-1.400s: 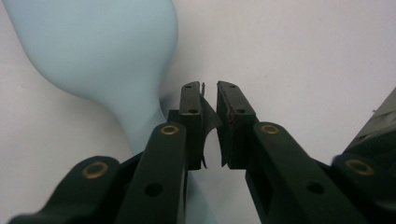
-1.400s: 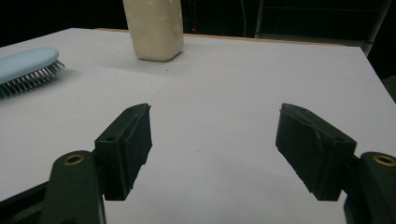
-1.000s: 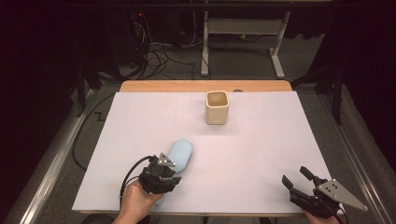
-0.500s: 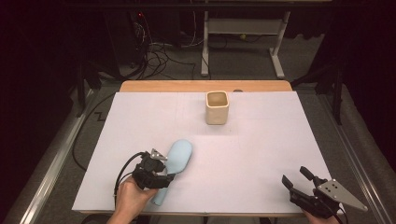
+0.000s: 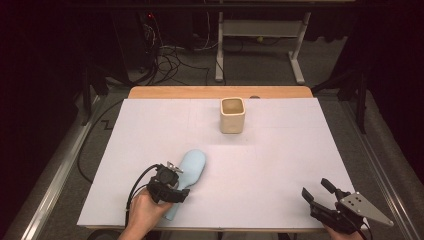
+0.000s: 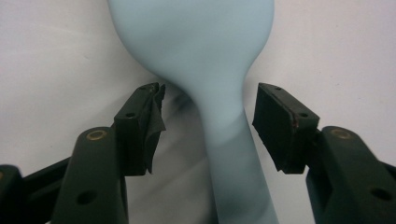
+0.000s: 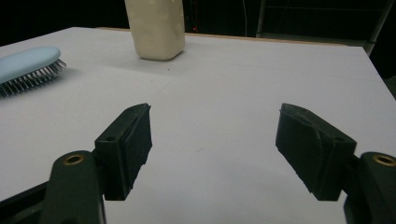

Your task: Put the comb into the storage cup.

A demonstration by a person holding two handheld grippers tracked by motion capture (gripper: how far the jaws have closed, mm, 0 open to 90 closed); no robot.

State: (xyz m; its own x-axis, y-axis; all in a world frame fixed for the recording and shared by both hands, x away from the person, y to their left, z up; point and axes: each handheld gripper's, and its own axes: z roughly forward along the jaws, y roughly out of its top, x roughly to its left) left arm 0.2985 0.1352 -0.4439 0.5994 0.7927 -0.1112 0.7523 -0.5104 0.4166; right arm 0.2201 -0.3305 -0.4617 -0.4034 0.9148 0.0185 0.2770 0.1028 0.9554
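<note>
A: Fig. 1, high view. Where is the brush [image 5: 187, 172]?

B: Lying on the white table [image 5: 280, 165], near the front edge and left of the middle, head toward the far edge. In the right gripper view it rests bristles down [image 7: 29, 70]. My left gripper [image 5: 175, 181] stands over its handle.

A: Do I hold it?

B: No. In the left gripper view my left jaws stand wide, one on each side of the neck of the brush [image 6: 224, 116], and both pads [image 6: 280, 126] are clear of it, with table showing in each gap. These jaws have just been opening, with the handle between them and untouched.

A: And the right gripper [image 5: 317, 192]?

B: Near the front right corner of the table, jaws apart with nothing between them but bare table. It is well apart from the brush.

A: The cup [image 5: 232, 115]?

B: Upright near the far edge, about the middle, open at the top; I see nothing in it. It is well apart from the brush.

A: How far along, then?

B: By my judgement, early. The left jaws are lined up on the handle; the grasp is not yet made. If the brush is meant for the cup, closing, lifting, carrying and placing all remain.
</note>
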